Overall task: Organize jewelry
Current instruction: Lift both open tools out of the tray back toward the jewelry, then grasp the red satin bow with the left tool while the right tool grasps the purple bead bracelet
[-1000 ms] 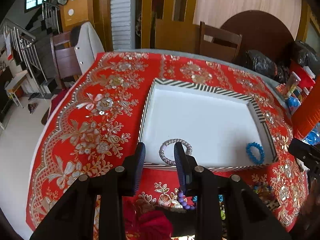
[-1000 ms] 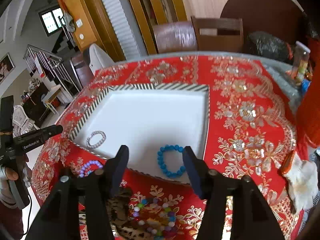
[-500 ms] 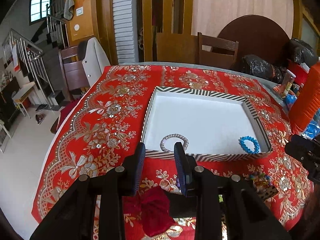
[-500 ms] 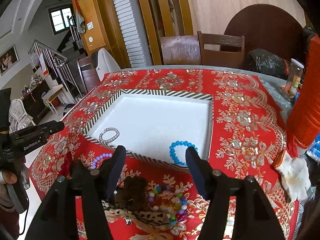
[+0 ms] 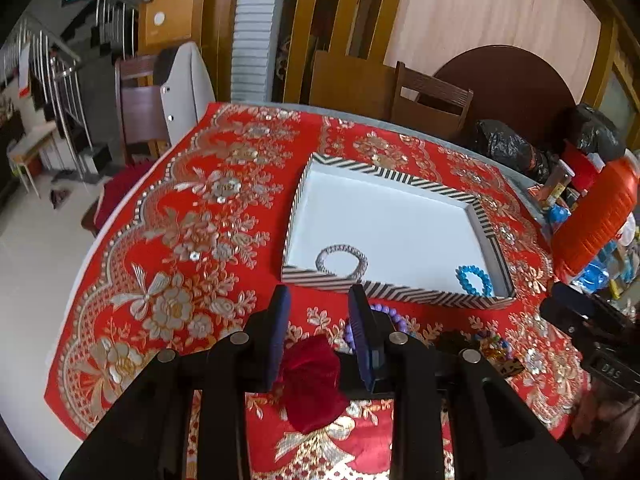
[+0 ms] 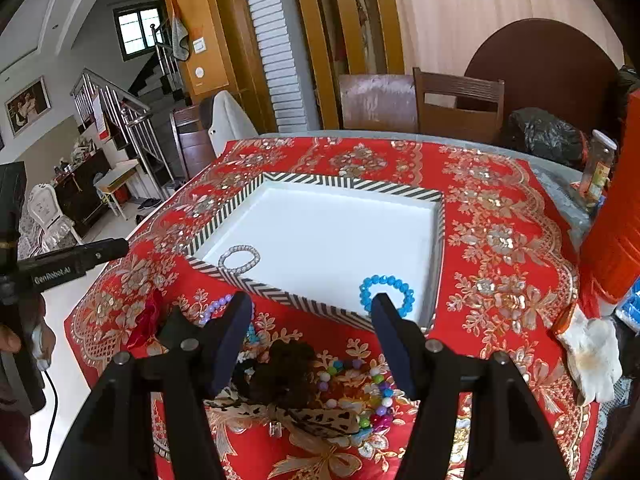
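Wood-panelled walls and a staircase frame a round worktop (image 6: 500, 248) draped in a red cloth with gold flowers, where jewelry is being sorted into a striped tray (image 6: 352, 182). Two pieces already lie on the tray's white floor near its front wall: a silver bracelet (image 6: 239, 257) at the left and a blue bead bracelet (image 6: 387, 292) at the right corner. Unsorted pieces wait on the cloth just in front of the tray: a purple bead bracelet (image 5: 386, 314), a multicoloured bead string (image 6: 360, 392), a dark scrunchie (image 6: 286, 372) and a red fabric piece (image 5: 312, 384).

Both tools hover empty above that pile. The left tool (image 5: 318, 308) has its jaws partly apart, with nothing between them; the right tool (image 6: 312, 312) stands wider, also holding nothing.

By the look of it, the step in hand is choosing the next piece. That move would call for lowering a tool onto one loop, likely the purple bracelet or the bead string, and pinching a single strand without snagging its neighbours.
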{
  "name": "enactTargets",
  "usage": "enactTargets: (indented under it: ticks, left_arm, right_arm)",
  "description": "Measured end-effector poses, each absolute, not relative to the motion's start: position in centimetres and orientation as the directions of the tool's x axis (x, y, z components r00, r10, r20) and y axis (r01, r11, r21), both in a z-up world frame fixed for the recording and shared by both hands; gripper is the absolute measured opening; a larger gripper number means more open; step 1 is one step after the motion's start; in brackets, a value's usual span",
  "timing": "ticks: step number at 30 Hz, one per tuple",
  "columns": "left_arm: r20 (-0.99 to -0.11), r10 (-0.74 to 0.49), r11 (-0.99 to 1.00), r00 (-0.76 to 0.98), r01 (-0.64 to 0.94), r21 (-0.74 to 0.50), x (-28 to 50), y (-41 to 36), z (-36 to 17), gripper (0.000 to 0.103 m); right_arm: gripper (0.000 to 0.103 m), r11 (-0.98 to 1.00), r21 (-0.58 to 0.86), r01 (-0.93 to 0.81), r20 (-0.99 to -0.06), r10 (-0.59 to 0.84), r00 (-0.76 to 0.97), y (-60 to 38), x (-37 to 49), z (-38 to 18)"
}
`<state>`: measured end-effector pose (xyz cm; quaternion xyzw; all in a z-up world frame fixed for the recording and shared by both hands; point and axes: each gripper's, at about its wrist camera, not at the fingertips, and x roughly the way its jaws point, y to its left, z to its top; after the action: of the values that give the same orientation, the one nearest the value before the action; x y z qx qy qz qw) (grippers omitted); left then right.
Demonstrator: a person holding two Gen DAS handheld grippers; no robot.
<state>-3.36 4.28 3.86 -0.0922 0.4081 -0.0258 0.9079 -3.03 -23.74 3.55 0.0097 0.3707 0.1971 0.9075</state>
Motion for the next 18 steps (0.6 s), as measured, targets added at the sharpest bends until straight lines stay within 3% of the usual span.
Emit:
enactTargets:
  ticks: [9, 18]
  left_arm:
    - [-0.785, -0.208, 0.962, 0.584, -0.022, -0.271, -4.4, 6.1, 1.2, 0.044]
    - [-0.786, -0.361, 0.827, 0.501, -0.218, -0.518, -4.5, 9.9, -3.4, 0.045]
  right_arm:
    - [0.065, 0.902, 0.170, -0.397, -0.703, 0.394, 0.593, -22.5, -2.7, 2.1]
    - [0.065, 0.876, 0.207, -0.435, -0.746, 0.429, 0.510, -20.3, -1.0, 0.5]
